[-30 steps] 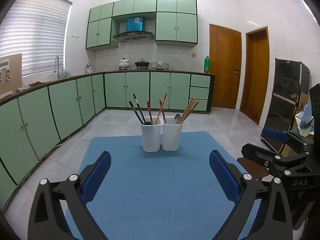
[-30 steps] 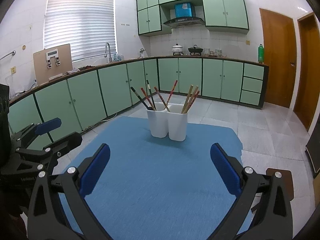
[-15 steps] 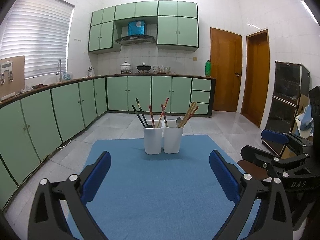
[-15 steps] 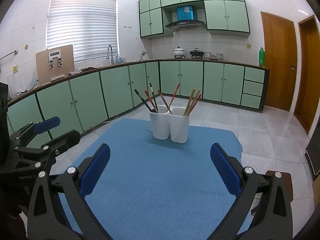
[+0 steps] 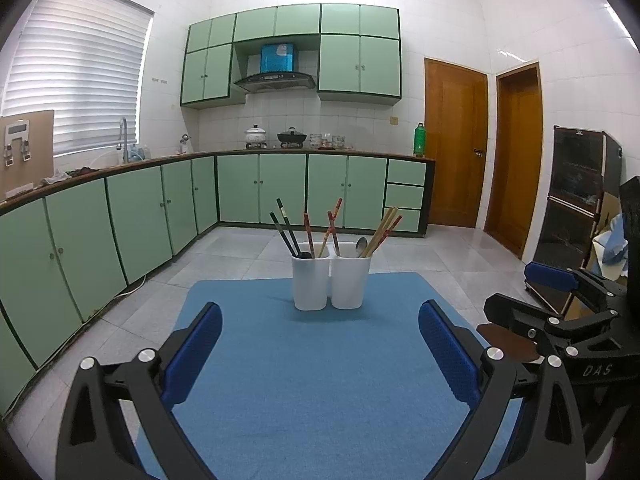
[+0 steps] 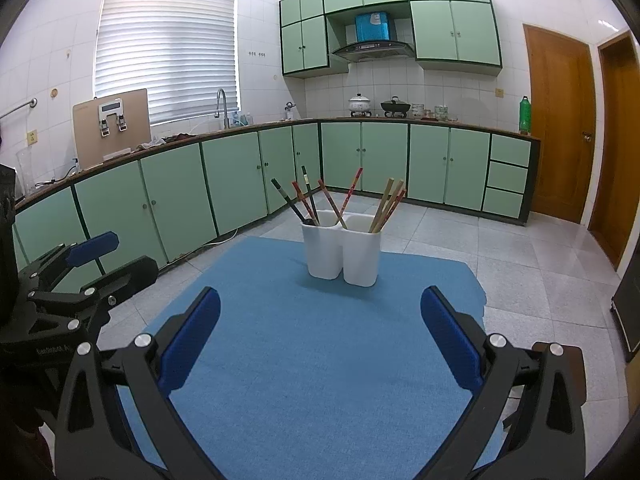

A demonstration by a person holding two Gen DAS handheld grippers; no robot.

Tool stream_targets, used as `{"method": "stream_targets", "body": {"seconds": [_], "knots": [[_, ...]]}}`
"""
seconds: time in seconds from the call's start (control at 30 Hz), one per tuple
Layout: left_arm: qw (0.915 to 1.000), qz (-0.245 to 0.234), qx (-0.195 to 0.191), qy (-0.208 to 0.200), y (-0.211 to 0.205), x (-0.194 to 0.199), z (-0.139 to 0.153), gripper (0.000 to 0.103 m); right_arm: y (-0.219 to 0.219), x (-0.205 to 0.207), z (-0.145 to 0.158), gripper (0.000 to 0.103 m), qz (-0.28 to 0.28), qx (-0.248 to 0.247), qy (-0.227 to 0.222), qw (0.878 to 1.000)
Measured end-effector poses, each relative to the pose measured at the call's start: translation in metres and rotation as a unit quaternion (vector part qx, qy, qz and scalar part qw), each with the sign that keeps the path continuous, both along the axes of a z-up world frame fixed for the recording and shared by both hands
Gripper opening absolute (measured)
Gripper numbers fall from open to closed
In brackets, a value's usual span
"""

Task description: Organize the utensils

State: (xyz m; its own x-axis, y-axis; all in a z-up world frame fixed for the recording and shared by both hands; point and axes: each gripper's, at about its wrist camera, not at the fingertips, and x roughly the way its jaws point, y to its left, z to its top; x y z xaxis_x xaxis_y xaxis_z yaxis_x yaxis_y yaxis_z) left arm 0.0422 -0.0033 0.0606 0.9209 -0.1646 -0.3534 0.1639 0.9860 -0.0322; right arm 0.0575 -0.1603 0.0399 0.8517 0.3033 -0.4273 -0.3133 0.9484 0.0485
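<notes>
A white two-compartment utensil holder [image 5: 329, 282] stands upright at the far end of a blue table mat [image 5: 312, 380]; it also shows in the right wrist view [image 6: 342, 252]. Its left cup holds black and red chopsticks [image 5: 286, 228]. Its right cup holds wooden chopsticks [image 5: 382, 227] and a metal spoon [image 5: 361, 245]. My left gripper [image 5: 320, 350] is open and empty, well short of the holder. My right gripper [image 6: 320, 338] is open and empty too, also short of it. Each gripper shows at the edge of the other's view: the right gripper [image 5: 560, 300], the left gripper [image 6: 80, 268].
The mat [image 6: 320, 360] covers a small table over a tiled floor [image 5: 460, 256]. Green cabinets [image 5: 120, 216] run along the left and back. Two wooden doors [image 5: 456, 148] and a dark glass cabinet [image 5: 576, 200] stand on the right.
Both wrist views have tilted upward a little, so the holder sits lower in the frames. Both grippers stay open and empty.
</notes>
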Motion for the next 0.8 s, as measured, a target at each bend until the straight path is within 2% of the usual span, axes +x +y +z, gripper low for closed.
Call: {"method": "stream_targets", "body": {"seconds": [0.8], "knots": [[1.0000,0.004,0.001,-0.003,0.0006,-0.0055,-0.0024,0.097,0.0052,-0.0007,-0.0013,0.097,0.002,-0.001,0.000,1.000]]}}
